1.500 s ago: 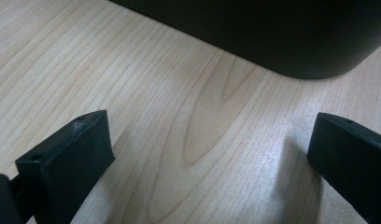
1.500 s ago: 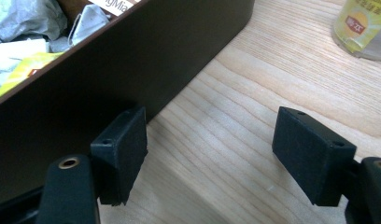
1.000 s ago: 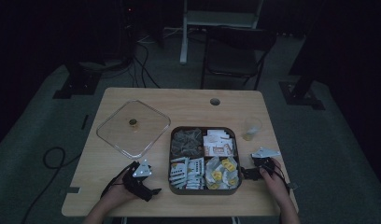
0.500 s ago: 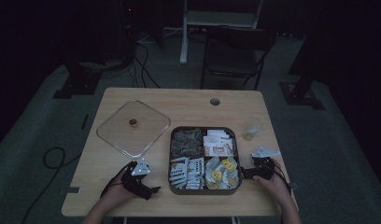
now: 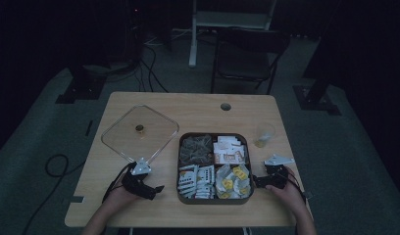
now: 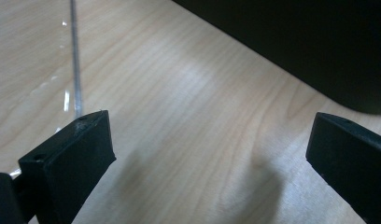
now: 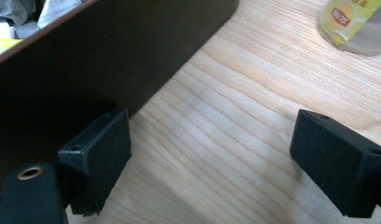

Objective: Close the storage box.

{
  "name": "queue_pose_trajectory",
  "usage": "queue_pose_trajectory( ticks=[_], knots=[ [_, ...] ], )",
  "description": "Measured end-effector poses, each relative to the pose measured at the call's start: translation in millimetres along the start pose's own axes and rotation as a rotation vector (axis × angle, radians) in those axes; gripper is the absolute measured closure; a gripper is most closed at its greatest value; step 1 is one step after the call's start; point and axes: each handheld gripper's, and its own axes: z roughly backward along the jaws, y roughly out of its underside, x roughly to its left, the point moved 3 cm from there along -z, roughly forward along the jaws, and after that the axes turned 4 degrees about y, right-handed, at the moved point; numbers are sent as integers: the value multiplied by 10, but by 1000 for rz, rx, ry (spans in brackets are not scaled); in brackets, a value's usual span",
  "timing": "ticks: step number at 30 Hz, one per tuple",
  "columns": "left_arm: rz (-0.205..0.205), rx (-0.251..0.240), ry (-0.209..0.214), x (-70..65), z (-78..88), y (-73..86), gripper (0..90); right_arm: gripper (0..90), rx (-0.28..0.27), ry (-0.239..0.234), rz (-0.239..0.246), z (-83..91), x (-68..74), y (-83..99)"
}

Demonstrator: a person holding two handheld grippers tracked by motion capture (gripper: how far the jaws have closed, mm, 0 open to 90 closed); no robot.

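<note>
A dark compartment tray (image 5: 215,200) of snack packets sits at table centre. The right gripper (image 5: 257,181), jaws wide apart, rests just beside its 3 o'clock wall, nearer than the open left gripper (image 5: 156,190) at 9 o'clock.

Wood table (image 5: 198,105) w/ clear lid (image 5: 139,132), snack tray (image 5: 213,200), cup (image 5: 263,135).

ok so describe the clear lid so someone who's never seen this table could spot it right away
On the wooden table, look left of the dark four-compartment tray of packets. The clear lid lies flat there, turned cornerwise, its near corner just beyond the left tongs. It is the one see-through square with rounded corners and a small brass-coloured knob at its centre; the small plastic cup on the right is much smaller.
</note>
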Motion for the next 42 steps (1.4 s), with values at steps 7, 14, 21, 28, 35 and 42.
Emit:
queue_pose_trajectory(
  ticks=[7,14,21,28,35,42],
  knots=[
    [36,-17,-60,138,62,-51,13,120,0,0,0,0,0,0],
    [64,-39,-100,287,95,-100,13,120,0,0,-1,0,1,0],
    [117,-92,-148,506,143,-193,13,120,-1,0,2,0,-1,0],
    [150,-116,-196,703,144,-254,13,120,0,0,1,0,-1,0],
    [189,-119,-244,887,92,-303,13,120,0,0,1,0,0,0],
    [231,-139,-265,1089,50,-365,14,120,0,0,0,0,0,0]
  ],
)
